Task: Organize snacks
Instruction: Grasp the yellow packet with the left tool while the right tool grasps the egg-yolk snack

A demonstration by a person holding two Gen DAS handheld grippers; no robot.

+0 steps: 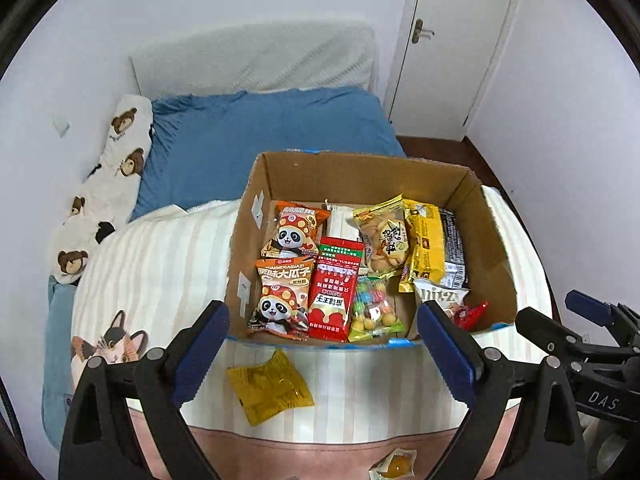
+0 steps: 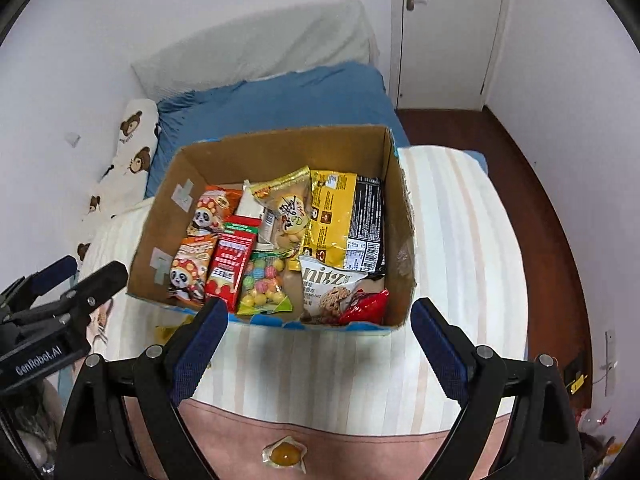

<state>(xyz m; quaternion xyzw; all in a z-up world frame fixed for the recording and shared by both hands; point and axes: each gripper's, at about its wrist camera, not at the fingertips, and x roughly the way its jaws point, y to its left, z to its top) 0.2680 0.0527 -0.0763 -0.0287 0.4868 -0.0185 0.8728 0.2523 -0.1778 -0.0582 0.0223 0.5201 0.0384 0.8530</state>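
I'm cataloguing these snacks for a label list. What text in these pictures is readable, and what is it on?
"nitz": white cookie bag in the cardboard box
"GenRobot.AI": left gripper
"DAS": right gripper
"QIANWEIDAGUAZI": front panda packet
Chinese print on the red carton and yellow bag: too small to read.

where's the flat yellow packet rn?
Left wrist view: yellow packet lies on the striped blanket, outside the cardboard box, just below its near edge.

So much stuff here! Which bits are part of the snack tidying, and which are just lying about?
Part of the job:
cardboard box
snack packets inside
yellow packet on the blanket
small jelly sweet

Just lying about:
bear pillow
blue bedsheet
door
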